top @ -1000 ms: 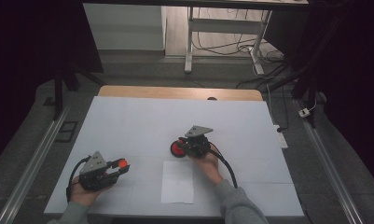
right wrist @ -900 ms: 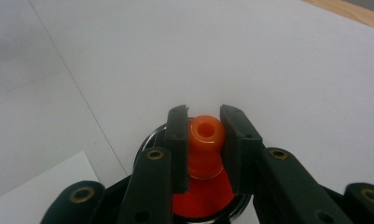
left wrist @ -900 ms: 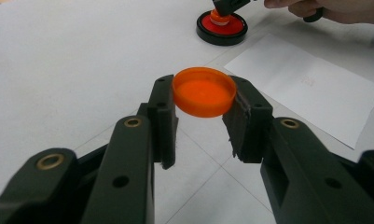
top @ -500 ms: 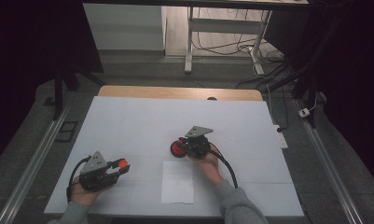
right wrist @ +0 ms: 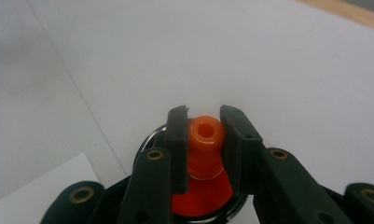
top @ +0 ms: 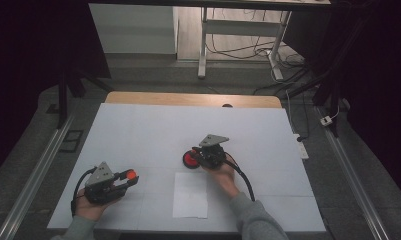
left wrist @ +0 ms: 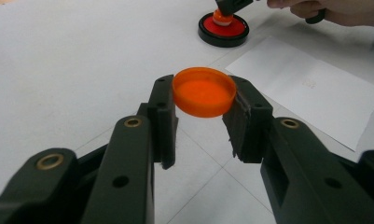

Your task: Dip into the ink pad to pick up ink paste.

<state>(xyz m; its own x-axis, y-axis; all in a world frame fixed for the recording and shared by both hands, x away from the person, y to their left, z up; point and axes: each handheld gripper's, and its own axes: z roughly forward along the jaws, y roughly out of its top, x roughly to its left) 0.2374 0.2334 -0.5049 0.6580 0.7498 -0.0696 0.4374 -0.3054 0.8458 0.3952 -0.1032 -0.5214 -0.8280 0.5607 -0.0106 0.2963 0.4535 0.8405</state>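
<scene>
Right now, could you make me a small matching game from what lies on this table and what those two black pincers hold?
Things:
1 round orange plastic cap
2 orange nozzle on the red, black-rimmed disc
3 white paper sheet

Places:
A flat on the white table
B clamped in the left gripper
C clamped in the right gripper

Pairs: 1-B, 2-C, 3-A

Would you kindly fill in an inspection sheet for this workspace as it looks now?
Surface: white table, wooden strip along its far edge.
Job's things: orange cap; red bottle lying flat, orange neck pinched.
Clutter: sheet of paper near the front edge.
Grippers: left hand-held gripper shut on the cap, held above the table; right hand-held gripper shut on the neck.
Cables: black cable trails from the right gripper; loose wires on the floor beyond.
Surroundings: dark room, metal frame legs behind.
</scene>
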